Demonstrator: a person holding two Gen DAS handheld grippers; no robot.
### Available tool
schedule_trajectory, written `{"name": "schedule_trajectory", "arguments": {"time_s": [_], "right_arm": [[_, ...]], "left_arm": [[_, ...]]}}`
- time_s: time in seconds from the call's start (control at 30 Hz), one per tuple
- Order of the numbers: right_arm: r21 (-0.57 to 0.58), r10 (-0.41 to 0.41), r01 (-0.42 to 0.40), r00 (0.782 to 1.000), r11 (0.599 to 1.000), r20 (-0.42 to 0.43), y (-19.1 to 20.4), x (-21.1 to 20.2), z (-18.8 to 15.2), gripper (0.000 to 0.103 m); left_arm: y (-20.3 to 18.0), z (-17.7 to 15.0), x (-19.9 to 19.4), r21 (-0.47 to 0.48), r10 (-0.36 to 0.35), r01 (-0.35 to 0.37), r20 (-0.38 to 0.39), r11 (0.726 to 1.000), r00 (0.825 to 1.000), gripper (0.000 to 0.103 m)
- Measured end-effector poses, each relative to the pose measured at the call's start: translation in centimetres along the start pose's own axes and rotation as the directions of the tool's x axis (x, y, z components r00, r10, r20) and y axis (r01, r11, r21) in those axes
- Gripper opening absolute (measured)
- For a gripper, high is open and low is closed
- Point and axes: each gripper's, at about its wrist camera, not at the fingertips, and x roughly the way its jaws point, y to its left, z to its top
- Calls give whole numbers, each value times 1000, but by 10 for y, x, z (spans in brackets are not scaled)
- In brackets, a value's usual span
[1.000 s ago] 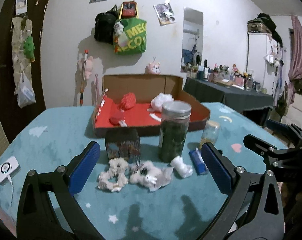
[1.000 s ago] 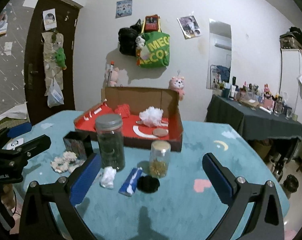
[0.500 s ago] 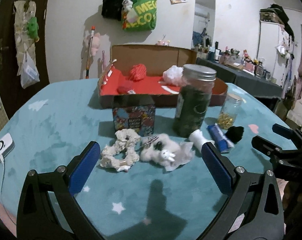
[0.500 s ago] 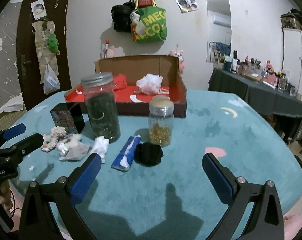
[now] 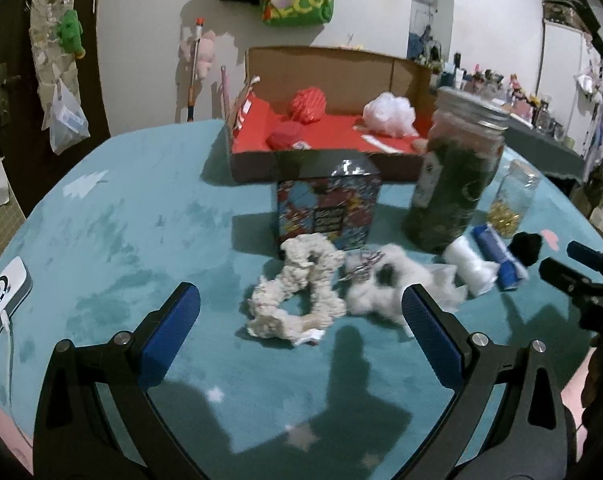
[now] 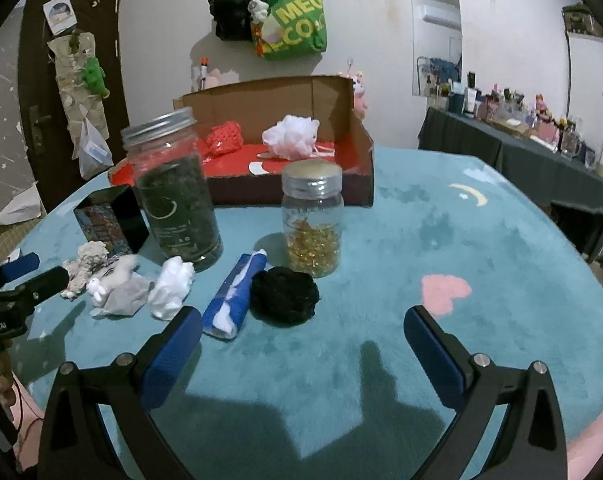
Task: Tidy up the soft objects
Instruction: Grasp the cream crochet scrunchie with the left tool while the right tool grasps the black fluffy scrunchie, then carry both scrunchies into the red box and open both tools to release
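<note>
The left tool (image 5: 300,328) is spread wide and grasps nothing; its blue pads (image 5: 169,332) hang above the teal surface (image 5: 121,240), just short of the cream scrunchie (image 5: 297,292). The scrunchie lies flat, its long axis running from near-left to far-right, toward the printed box (image 5: 327,208) right behind it. Beside the scrunchie, on the side of the tall dark jar (image 6: 173,188), a fluffy white toy (image 5: 385,288) lies blurred, its shape hard to read, and one pad covers its near edge. The right tool (image 6: 302,340) is likewise released and empty, above bare surface in front of the black scrunchie (image 6: 284,295). That scrunchie touches a blue-and-white roll (image 6: 237,290), whose long axis points away toward the small jar of gold bits (image 6: 312,220). A white wad (image 6: 172,288) sits just in front of the tall dark jar. Behind the jars, the cardboard box (image 6: 285,184) holds a white puff (image 6: 291,138) and a red knit piece (image 6: 223,142); the jar hides part of its red floor.
</note>
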Motion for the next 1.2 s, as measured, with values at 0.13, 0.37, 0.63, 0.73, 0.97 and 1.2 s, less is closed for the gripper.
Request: {"name": "schedule_trajectory", "arguments": {"time_s": [0.13, 0.37, 0.63, 0.73, 0.97, 1.2], "right_arm": [[24, 34, -33, 999, 999, -33, -7, 13, 4, 103], [55, 75, -71, 994, 996, -79, -17, 32, 13, 91], [82, 195, -186, 973, 979, -125, -20, 42, 14, 33], [67, 218, -211, 968, 975, -121, -17, 40, 13, 30], [19, 208, -208, 975, 978, -72, -11, 23, 18, 29], [5, 223, -223, 973, 975, -57, -8, 15, 22, 29]], "left_arm": [[7, 3, 12, 9, 19, -18, -28, 1000, 999, 103], [11, 7, 33, 32, -12, 15, -118, 999, 993, 100], [6, 4, 36, 80, -69, 80, -134, 994, 989, 39], [4, 3, 33, 87, -64, 75, -122, 993, 990, 32], [0, 11, 9, 86, -96, 102, -65, 991, 993, 30], [-10, 14, -1, 102, -130, 135, -51, 986, 990, 30]]}}
